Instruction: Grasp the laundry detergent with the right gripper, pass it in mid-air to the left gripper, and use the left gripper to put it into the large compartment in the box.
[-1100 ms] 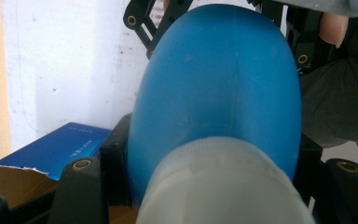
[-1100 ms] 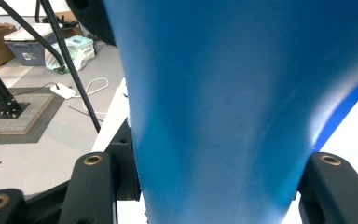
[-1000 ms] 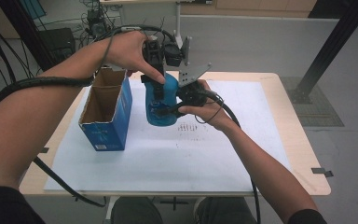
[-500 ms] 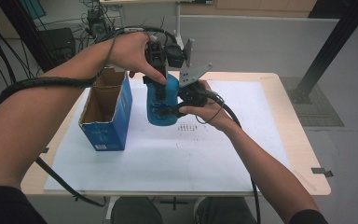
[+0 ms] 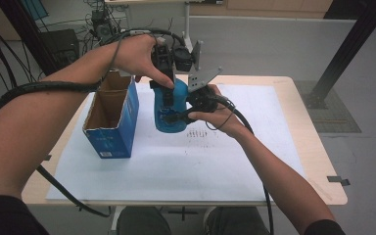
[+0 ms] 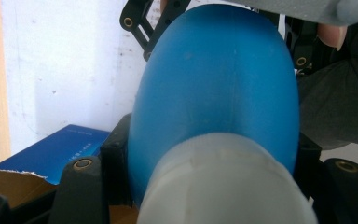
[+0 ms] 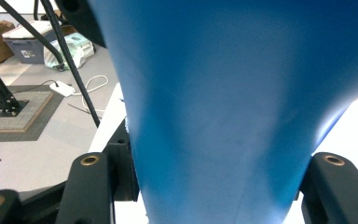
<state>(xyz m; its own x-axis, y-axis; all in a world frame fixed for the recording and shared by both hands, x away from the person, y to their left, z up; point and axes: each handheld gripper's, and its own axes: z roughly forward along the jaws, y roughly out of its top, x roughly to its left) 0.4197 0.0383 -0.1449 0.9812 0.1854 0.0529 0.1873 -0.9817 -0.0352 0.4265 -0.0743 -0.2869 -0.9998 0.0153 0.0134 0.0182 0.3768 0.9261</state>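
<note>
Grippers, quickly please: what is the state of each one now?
Left gripper: closed on the blue bottle, near its white top.
Right gripper: closed on the same bottle's body.

High view looks down from above onto the worktop (image 5: 254, 161), both tongs views sit very close, looking along black jaws, all share the blue bottle (image 5: 171, 110).

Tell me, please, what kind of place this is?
Probably a lab or workshop: a wooden table covered with white paper, black frame posts on a grey floor, and loose cables near a storage bin.
</note>
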